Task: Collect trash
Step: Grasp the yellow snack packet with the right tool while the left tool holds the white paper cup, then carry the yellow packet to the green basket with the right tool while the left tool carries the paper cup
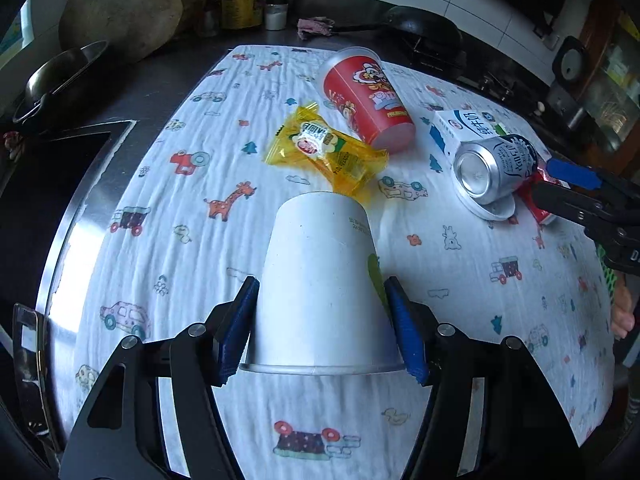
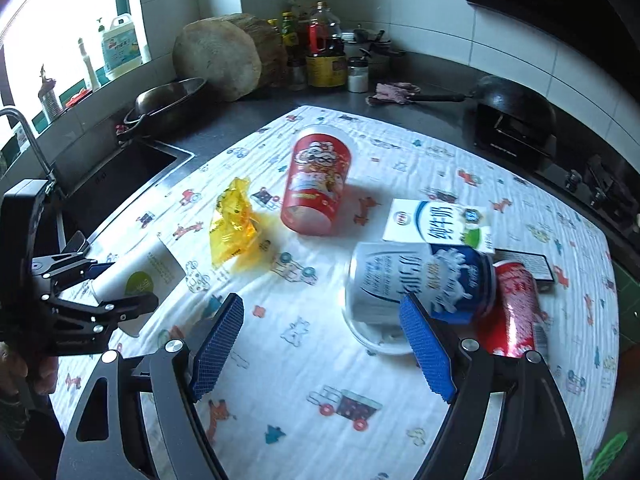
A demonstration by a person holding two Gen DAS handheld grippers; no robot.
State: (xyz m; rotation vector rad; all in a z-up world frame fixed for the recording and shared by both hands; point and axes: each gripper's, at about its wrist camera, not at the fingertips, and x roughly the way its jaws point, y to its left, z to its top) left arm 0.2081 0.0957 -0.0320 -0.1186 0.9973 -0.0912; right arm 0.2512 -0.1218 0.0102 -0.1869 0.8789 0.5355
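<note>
**Trash pickup barely begun: first cup between the left tongs**

Left wrist view. The left tongs [image 1: 322, 328] straddle a white paper cup [image 1: 320, 280] lying on its side on the printed cloth [image 1: 160, 208] that covers the counter. Both blue pads sit against the cup's walls near its rim, so the tongs look closed on it; the cup is not visibly lifted. A line of small print runs along the cup, too fine to read. Beyond it lie a yellow snack wrapper [image 1: 326, 152], a red cup [image 1: 368, 100] with a cartoon face, a white and blue milk carton [image 1: 460, 128] and a silver can [image 1: 496, 168] resting on a white lid [image 1: 494, 208]. The carton and can carry Chinese characters that cannot be made out here.

Right wrist view. The right tongs [image 2: 324, 344] stand wide and hold nothing, hanging over bare cloth just beside the silver can. A red can [image 2: 516, 304] lies behind that can, with a dark flat packet [image 2: 532, 264] beside it. The carton's large characters appear to read "pure milk". The green round mark on the white cup is illegible.

Progress, as a judgement: no bin or bag shows in either view, and every piece of trash lies on the cloth. Nothing looks collected yet.
</note>
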